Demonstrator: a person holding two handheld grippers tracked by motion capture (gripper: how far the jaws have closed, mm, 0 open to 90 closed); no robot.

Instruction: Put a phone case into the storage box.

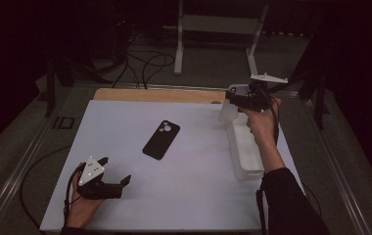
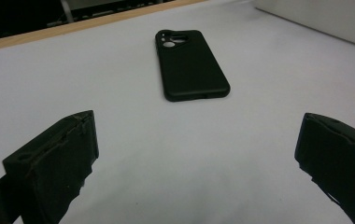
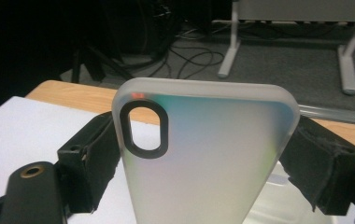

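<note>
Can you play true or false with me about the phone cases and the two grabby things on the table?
1. The right gripper holds a frosted clear phone case between its fingers. True.
2. The black phone case lies flat on the white table. True.
3. The left gripper is squeezing the black phone case. False: its fingers are open with nothing between them, and the case lies apart from them.
4. The clear case has a round camera hole in its middle. False: the hole is oval and sits near a top corner.
</note>
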